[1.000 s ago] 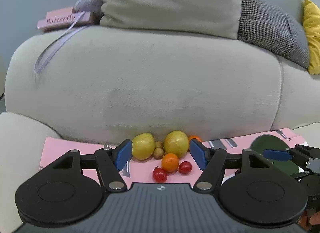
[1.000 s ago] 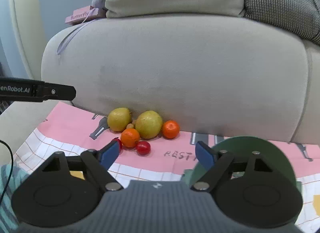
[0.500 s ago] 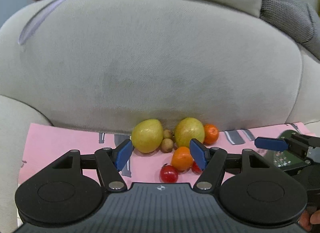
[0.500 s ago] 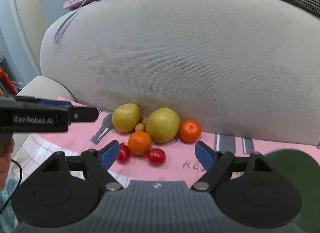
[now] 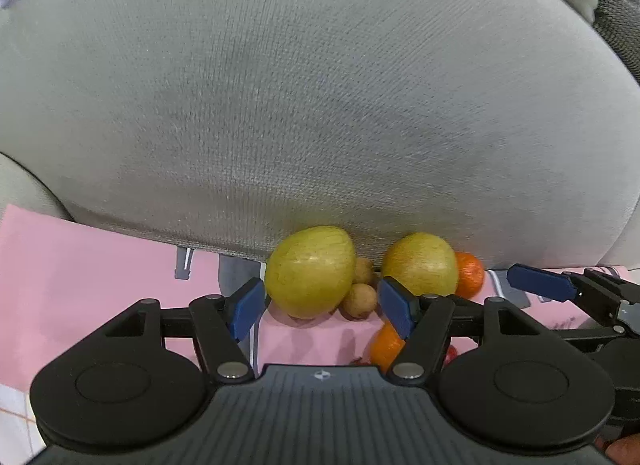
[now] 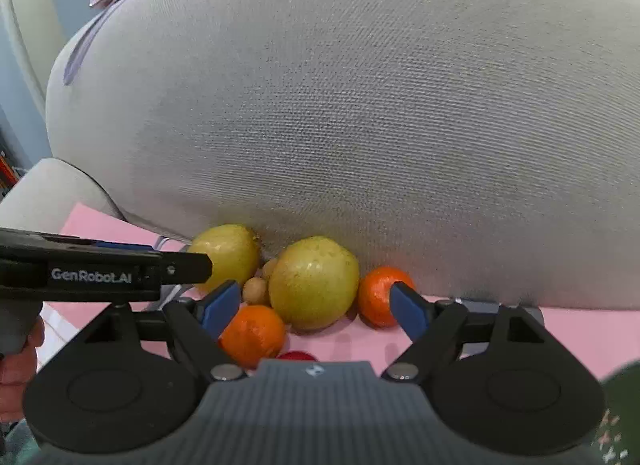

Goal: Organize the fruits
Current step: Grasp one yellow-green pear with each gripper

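Holding one pair of tongs in each hand, I point both of them down at a small pile of fruits on a pink cloth [image 5: 100, 277]. The pile lies against the foot of a grey sofa cushion [image 5: 320, 105].

My left tongs [image 5: 322, 299] stand wide, and nothing is pressed between the blue pads. In the left view a yellow-green fruit [image 5: 310, 271] sits just beyond the gap between the fingers, near the left pad. Two small brown fruits [image 5: 360, 299] lie beside it, touching each other. A second yellow-green fruit [image 5: 420, 263] is behind the right pad, and an orange fruit [image 5: 470, 275] leans on its right side. Another orange one [image 5: 384, 345] is partly hidden under the right finger.

My right tongs [image 6: 316, 305] are also wide and hold nothing. In the right view the second yellow-green fruit [image 6: 314, 283] is in the middle of the gap, but the pads do not touch it. The nearer orange fruit [image 6: 254, 335] lies low by the left pad, the other one [image 6: 378, 295] is partly behind the right pad. A small red fruit [image 6: 296, 356] shows just above the body of the tongs. A dark green plate [image 6: 622, 389] is at the lower right corner, well apart from the pile.
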### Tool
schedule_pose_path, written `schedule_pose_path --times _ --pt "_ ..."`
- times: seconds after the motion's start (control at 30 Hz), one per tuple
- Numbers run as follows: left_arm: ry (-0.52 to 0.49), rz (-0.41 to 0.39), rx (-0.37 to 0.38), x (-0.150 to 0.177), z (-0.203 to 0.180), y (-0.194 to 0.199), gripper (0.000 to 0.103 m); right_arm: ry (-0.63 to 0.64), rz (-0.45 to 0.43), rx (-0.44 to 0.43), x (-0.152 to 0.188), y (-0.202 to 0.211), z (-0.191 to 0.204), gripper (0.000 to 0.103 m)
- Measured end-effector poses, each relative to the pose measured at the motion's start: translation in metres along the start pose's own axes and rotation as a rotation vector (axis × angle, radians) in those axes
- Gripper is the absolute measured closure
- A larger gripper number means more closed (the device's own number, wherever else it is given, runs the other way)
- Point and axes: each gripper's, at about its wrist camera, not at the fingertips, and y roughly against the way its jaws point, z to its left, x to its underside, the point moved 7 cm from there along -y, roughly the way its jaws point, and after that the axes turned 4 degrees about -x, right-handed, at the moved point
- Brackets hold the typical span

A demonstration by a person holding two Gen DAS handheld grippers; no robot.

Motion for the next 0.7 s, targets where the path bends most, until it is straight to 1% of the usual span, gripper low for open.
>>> schedule_pose_path --times 0.1,0.23,0.37,0.43,0.47,0.7 --pt "0.014 0.015 0.006 -0.001 0.004 -0.011 0.023 0.012 0.002 0.014 -0.001 -0.012 0.000 0.024" --pt "0.034 0.024 0.023 -0.002 0.009 -0.022 0.023 0.039 0.000 0.041 -0.003 -0.027 -0.003 0.024" --pt "0.053 0.034 0.037 0.001 0.014 -0.034 0.023 0.055 0.007 0.040 -0.003 -0.038 -0.001 0.024" --pt "0.059 0.040 0.042 0.003 0.015 -0.040 0.023 0.067 0.010 0.039 -0.003 -0.042 0.000 0.027" --pt "0.061 0.042 0.044 0.004 0.016 -0.041 0.023 0.073 0.015 0.037 -0.001 -0.045 0.000 0.032" --pt "0.069 0.058 0.052 0.011 0.014 -0.057 0.023 0.131 0.013 0.056 -0.001 -0.056 0.011 0.032"
